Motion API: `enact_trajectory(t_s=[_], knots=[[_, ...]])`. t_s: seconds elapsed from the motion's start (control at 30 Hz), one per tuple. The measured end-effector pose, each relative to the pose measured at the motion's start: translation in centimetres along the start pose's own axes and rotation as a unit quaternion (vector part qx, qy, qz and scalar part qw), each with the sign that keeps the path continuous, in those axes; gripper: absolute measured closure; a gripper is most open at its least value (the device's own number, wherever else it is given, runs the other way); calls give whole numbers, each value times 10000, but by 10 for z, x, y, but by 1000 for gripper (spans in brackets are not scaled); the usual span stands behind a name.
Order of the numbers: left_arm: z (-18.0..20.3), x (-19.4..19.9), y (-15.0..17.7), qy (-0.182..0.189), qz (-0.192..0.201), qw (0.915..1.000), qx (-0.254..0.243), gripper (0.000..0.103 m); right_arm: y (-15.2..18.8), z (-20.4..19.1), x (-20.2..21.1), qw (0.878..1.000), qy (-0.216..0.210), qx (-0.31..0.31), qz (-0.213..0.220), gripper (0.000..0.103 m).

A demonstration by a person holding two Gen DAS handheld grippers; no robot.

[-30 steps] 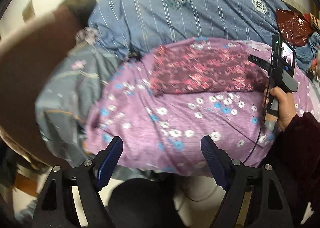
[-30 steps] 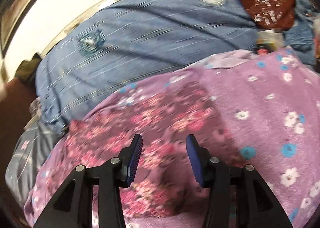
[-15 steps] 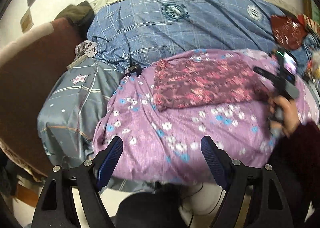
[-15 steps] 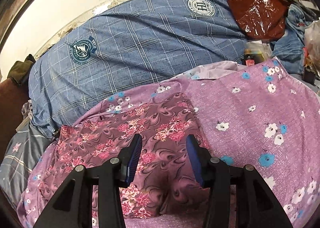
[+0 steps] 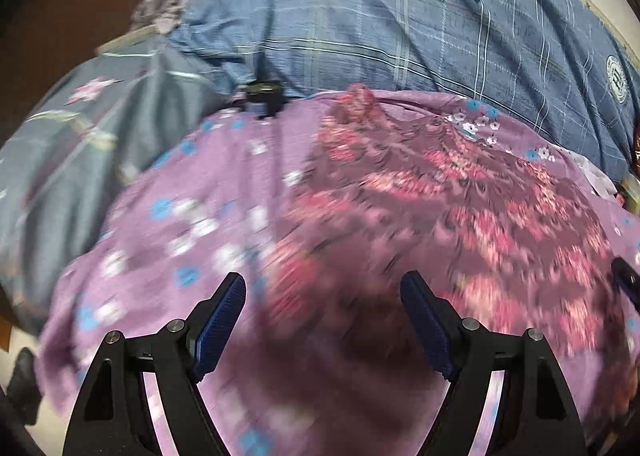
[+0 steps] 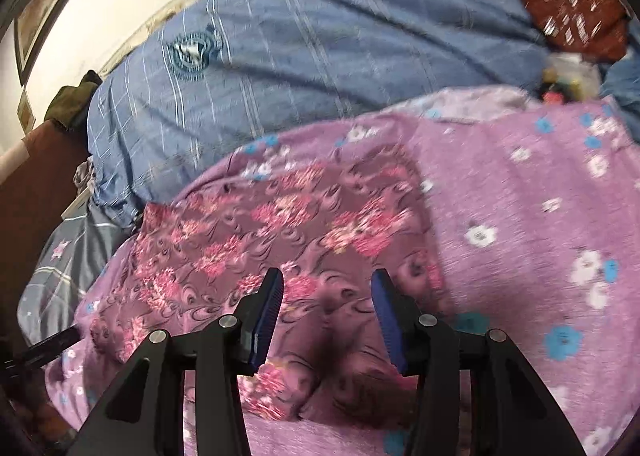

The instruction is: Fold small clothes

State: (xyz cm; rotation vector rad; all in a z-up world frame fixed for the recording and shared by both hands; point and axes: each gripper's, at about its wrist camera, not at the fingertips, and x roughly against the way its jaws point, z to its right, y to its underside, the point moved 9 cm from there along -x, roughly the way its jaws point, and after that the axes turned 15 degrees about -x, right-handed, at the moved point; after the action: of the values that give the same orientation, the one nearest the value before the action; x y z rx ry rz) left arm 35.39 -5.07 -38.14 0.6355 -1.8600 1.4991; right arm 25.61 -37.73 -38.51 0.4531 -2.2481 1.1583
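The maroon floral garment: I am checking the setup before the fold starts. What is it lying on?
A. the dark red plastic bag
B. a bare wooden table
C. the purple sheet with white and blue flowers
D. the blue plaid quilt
C: the maroon floral garment lies spread on the purple sheet, whose flowered cloth shows around it in both wrist views, while the blue plaid quilt lies behind it.
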Motion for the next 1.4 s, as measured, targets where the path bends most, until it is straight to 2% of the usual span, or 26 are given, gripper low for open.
enact_trajectory(t_s=[0.1,0.2,0.3,0.43,0.53,0.6,0.67,0.77,0.8,0.87,0.93,1.0,1.1,1.23,1.3,1.4], knots=[[6,-46,-12,4,-164,9997,159,24,4,-11,-17,9996,-54,-28,-265,57],[6,-76,-9,-209,-345,9990,216,21,12,-19,-34,9986,0,126,-511,57],[9,-80,-13,-407,-367,9985,89,21,27,-16,-52,9950,368,518,-776,57],[10,-80,-19,-433,-237,9988,1,24,34,-19,-51,9912,545,984,-690,57],[-7,-66,-19,-492,-119,9984,265,24,32,-26,-40,9947,295,776,-602,57],[-32,-54,-20,-743,54,9957,548,23,31,-34,-36,9954,178,789,-507,57],[-53,-49,-17,-1005,55,9922,741,23,38,-46,-37,9944,105,919,-518,57],[-76,-66,-2,-1122,-281,9893,892,24,56,-67,-41,9909,-40,1187,-640,58],[-76,-78,4,-1167,-526,9889,756,24,62,-73,-43,9892,-75,1297,-684,59],[-70,-91,9,-1153,-750,9892,514,25,83,-87,-55,9828,-18,1606,-913,60],[-69,-88,3,-1263,-604,9895,351,26,94,-93,-63,9782,234,1852,-913,60],[-67,-82,-4,-1197,-480,9913,264,26,96,-101,-64,9764,317,1982,-803,60],[-64,-68,-11,-1117,-180,9929,367,26,90,-110,-60,9839,34,1617,-762,63],[-58,-56,-23,-1316,135,9910,191,26,87,-138,-51,9840,-272,1713,-411,61],[-48,-50,-17,-1294,213,9912,166,26,95,-147,-58,9825,-314,1753,-545,62],[-39,-44,-10,-1259,194,9918,87,26,116,-149,-81,9742,58,2100,-820,62]])
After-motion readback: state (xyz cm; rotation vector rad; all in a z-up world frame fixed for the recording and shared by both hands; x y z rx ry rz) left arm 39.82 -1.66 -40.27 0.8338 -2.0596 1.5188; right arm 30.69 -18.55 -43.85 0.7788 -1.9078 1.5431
